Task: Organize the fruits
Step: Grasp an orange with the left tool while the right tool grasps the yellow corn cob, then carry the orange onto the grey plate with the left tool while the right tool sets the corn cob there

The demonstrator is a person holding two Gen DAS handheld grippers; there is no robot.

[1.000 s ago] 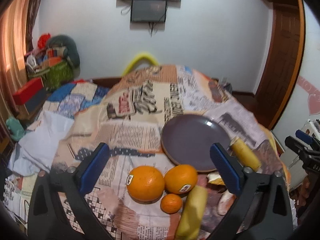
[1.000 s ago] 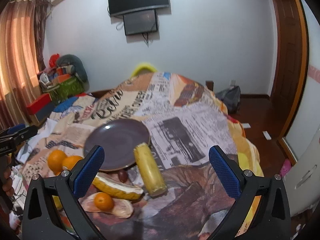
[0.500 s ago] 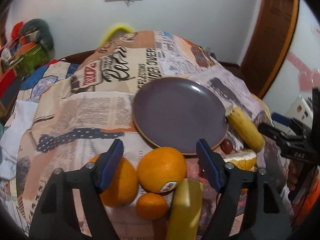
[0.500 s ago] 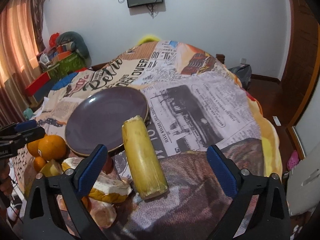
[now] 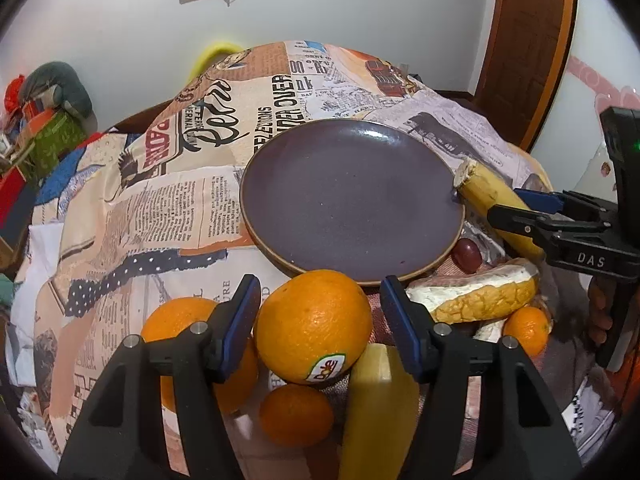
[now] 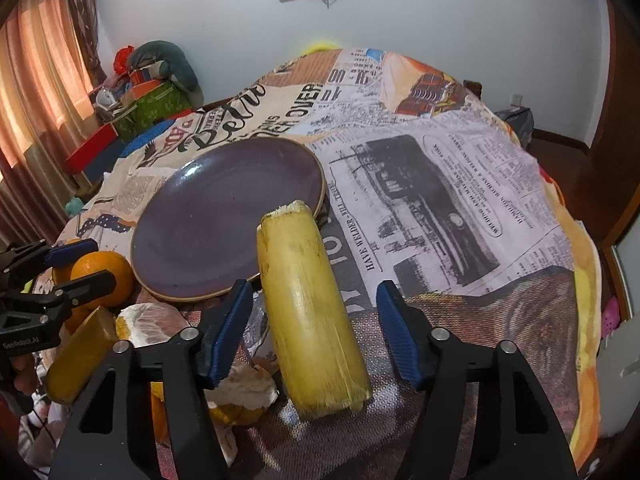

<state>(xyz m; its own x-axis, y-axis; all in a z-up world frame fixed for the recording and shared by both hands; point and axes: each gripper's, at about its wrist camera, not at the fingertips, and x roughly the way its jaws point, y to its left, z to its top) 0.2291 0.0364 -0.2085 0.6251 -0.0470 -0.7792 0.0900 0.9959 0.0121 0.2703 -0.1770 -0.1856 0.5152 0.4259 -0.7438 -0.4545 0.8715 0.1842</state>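
The left gripper (image 5: 320, 300) is held low and level over the near edge of the bed (image 5: 192, 208), its jaws spread on either side of a big orange (image 5: 314, 326) without touching it. The right gripper (image 6: 316, 306) is held the same way at the plate's right side, released, its jaws flanking a yellow stalk (image 6: 310, 312) with gaps on both sides. The purple plate (image 5: 352, 196) holds nothing; a second orange (image 5: 180, 320), a small tangerine (image 5: 296, 414) and a peeled fruit (image 5: 476, 298) lie along its near rim.
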